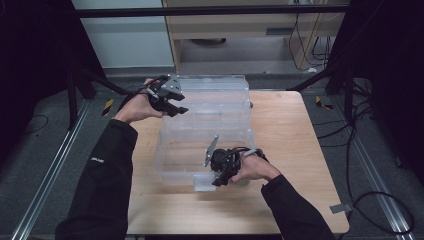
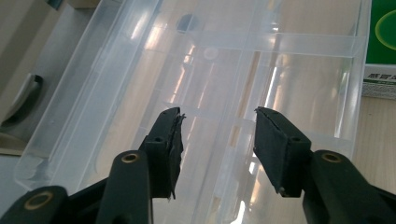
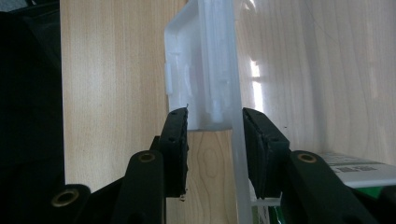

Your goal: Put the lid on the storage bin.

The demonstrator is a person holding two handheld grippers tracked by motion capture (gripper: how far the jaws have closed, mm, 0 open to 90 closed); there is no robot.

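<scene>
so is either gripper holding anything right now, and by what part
The right gripper clamps the clear box's front latch flap; the left gripper is open above the lid.

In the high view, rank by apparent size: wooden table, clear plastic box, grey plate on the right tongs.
1. Table, largest by far.
2. Box, open, covering much of the tabletop's left half.
3. Grey plate, smallest, though it sits nearer the camera than the box floor.

My left gripper (image 1: 172, 102) and right gripper (image 1: 223, 172) are black, grey plates on top. Storage box (image 2: 224, 70) clear, colourless. Table (image 1: 295, 135) under box pale wood grain. Green-white carton (image 2: 380, 46) beside box.
</scene>
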